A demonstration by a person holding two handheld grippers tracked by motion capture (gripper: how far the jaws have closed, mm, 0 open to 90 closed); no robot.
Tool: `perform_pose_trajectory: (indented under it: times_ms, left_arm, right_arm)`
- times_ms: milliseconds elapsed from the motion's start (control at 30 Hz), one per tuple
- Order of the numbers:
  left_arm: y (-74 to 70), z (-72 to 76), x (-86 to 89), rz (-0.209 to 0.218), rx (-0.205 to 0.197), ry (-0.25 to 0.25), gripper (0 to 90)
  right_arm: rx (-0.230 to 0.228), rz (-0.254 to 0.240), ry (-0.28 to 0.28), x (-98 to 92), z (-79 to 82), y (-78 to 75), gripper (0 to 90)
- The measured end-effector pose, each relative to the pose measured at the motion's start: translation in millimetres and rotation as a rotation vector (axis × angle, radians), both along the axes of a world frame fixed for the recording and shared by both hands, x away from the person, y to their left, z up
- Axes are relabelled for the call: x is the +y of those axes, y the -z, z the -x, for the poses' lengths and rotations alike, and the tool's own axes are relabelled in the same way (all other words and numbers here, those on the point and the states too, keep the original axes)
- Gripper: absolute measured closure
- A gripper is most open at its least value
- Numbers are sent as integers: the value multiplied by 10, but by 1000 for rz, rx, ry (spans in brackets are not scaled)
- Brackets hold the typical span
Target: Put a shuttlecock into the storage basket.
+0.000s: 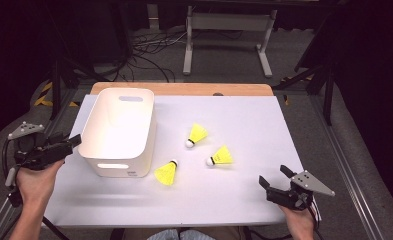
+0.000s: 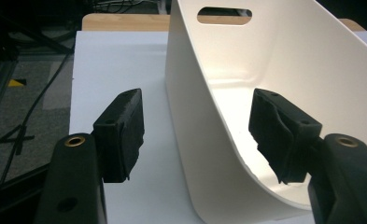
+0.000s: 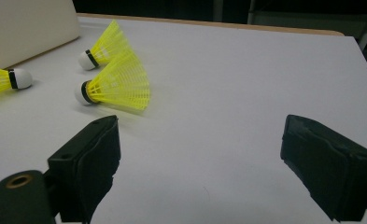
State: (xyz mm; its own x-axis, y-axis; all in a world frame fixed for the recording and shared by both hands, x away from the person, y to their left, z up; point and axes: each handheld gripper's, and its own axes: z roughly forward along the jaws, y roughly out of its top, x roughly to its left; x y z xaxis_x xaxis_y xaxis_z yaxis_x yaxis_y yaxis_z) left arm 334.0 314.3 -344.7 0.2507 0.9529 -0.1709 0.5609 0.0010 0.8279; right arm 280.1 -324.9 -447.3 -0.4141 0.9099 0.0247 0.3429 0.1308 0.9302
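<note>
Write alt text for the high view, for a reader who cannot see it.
Three yellow plastic shuttlecocks lie on a white tabletop beside an empty white plastic bin. The left gripper sits open at the bin's left wall; the right gripper, open, rests near the table's front right corner.

The white bin [image 1: 118, 131] is standing as the one tall obstacle on the desk [image 1: 244, 115]. Three yellow shuttlecocks [image 1: 198, 134] are lying just right of the bin, blocking low passage there; beyond them, farther right of the bin, open surface is lying free.
</note>
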Motion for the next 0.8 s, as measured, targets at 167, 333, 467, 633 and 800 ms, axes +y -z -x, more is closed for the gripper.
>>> perform_pose_trajectory:
  times_ms: [167,333,467,633,800]
  left_arm:
    - [-14,-35,-78,-16,10,21,388]
    - [-47,-40,-134,-13,6,38,394]
    - [-64,-42,-167,-11,7,53,398]
    - [-68,-49,-237,-4,10,70,396]
    - [-82,-72,-308,8,16,95,397]
  right_arm:
    - [0,-3,-3,-2,2,1,127]
    - [-2,-4,-3,-13,5,0,126]
    - [-1,0,-5,-4,4,-1,127]
    - [1,1,-3,-5,5,0,127]
    - [-1,0,-3,-4,11,-2,127]
